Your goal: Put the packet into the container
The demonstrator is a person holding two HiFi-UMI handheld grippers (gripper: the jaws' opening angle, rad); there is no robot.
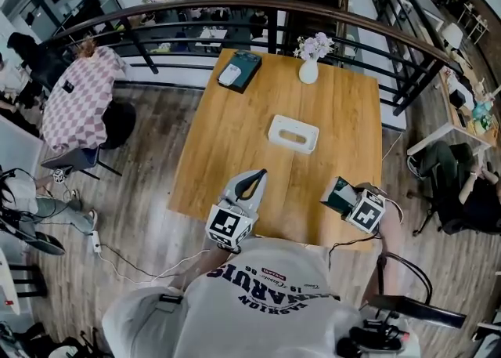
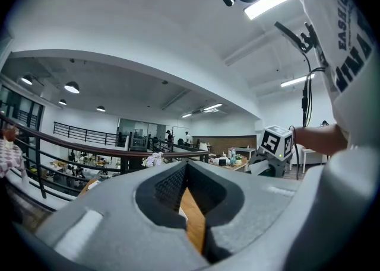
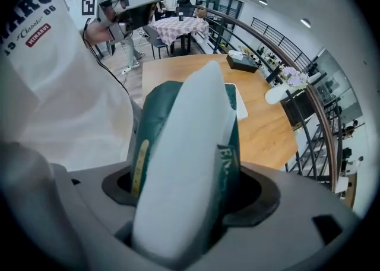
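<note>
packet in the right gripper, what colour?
The packet is dark green with a broad white face and a yellow strip; clearest in the right gripper view.

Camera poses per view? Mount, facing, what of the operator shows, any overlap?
Head view: on the person's head, steeply down at the table; shirt, left gripper and right gripper show.
Left gripper view: on the left gripper, level past its jaws toward the railing; shirt at right.
Right gripper view: on the right gripper, along the clamped packet toward the table; shirt at left.
Shared: each gripper view sees the other gripper.
</note>
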